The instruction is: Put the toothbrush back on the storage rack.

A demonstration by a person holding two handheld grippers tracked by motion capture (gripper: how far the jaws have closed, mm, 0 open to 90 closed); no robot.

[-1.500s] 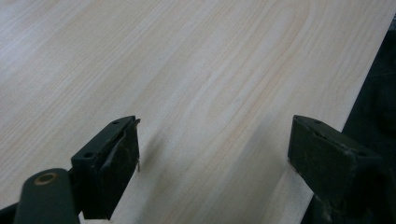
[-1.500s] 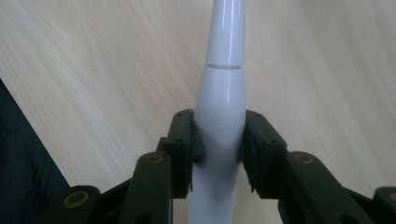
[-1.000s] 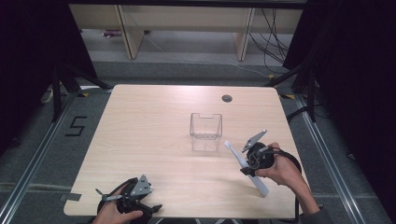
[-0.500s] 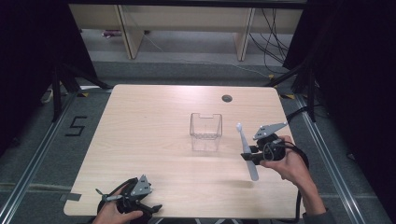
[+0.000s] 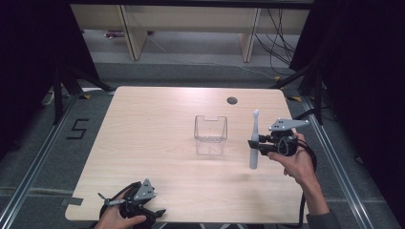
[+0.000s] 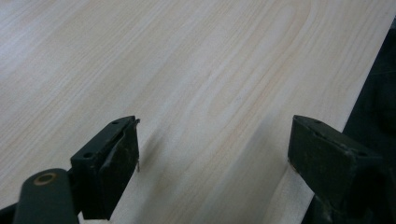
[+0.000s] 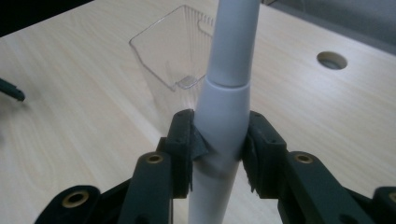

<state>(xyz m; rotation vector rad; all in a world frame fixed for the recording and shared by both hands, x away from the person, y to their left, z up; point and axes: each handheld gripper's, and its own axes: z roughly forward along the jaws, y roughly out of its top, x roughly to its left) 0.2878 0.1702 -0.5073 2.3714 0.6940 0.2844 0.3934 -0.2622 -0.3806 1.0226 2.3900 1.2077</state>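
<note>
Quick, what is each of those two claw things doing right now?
Left gripper: open, nothing between its jaws.
Right gripper: shut on the white electric toothbrush, held upright.

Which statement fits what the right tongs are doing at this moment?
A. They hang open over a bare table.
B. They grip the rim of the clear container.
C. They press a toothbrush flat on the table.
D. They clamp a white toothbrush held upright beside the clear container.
D: the right tongs squeeze the white toothbrush, upright, right of the clear container.
</note>
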